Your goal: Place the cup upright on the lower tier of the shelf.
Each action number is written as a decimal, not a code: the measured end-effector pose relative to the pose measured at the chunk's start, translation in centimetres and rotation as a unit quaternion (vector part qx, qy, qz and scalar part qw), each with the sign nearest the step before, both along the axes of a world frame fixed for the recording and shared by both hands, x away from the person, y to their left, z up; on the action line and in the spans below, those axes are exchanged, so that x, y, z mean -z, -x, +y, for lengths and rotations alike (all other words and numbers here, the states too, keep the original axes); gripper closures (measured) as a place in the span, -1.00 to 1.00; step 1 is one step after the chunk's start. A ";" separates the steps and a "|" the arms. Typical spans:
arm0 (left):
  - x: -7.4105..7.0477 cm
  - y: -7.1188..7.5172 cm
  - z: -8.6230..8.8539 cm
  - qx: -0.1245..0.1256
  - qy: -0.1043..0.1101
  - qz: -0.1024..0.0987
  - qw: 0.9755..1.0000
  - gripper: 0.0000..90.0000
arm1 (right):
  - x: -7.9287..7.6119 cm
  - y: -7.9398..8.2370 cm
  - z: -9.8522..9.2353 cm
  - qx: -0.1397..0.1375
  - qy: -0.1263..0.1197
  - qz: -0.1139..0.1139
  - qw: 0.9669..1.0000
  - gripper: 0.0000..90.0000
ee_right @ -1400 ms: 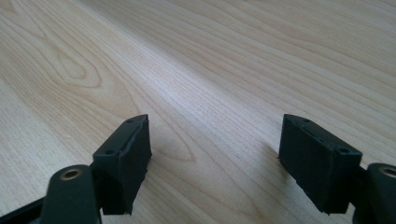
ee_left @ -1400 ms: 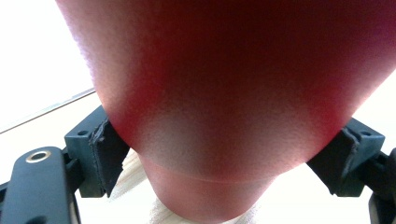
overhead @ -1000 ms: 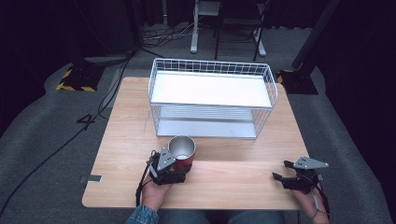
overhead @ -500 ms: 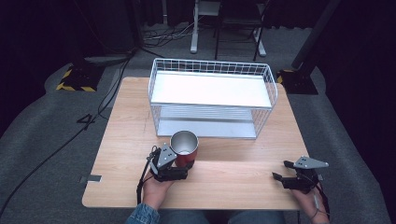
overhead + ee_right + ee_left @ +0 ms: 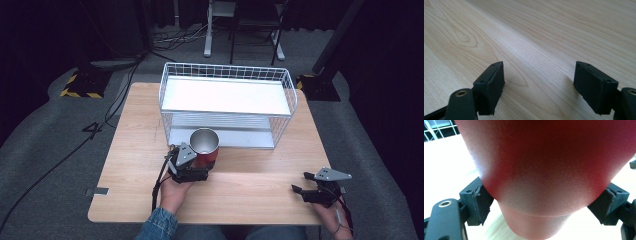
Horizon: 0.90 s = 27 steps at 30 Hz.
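A red cup [image 5: 205, 148] with a shiny metal inside is held off the wooden table [image 5: 135, 150], just in front of the wire basket [image 5: 226, 105]. My left gripper [image 5: 196, 165] is shut on the cup, its open mouth tilted up. In the left gripper view the red cup [image 5: 544, 165] looms close, and both black pads [image 5: 482, 201] press on its sides. My right gripper [image 5: 301, 184] rests low at the table's front right, open. Its jaws [image 5: 539, 87] stand wide apart over bare wood, with nothing between them.
The white wire basket has a white shelf [image 5: 225, 96] on top and an open lower level facing me. Beyond the table are a dark floor, cables [image 5: 60, 160] and stand legs [image 5: 207, 47]. Bare wood lies between the two grippers.
My left gripper has lifted the red cup and carried it away from me, towards the basket. The right gripper has stayed put.
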State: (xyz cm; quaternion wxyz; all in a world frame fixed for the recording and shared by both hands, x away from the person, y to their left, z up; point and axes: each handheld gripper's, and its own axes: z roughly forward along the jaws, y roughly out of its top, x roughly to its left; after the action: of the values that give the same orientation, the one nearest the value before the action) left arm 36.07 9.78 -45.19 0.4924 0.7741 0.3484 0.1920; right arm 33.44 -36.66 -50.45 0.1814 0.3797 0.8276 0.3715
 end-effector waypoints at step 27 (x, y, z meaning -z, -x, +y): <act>2.2 -6.6 -3.2 -0.046 -0.002 -0.012 0.999 -0.63 | 0.0 0.0 0.0 -0.001 0.002 -0.002 1.000 -0.44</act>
State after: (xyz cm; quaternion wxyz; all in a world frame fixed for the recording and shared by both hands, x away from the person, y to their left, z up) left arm 42.63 6.60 -47.38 0.4853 0.7562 0.3772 0.2243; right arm 33.39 -36.64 -50.44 0.1833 0.3775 0.8285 0.3708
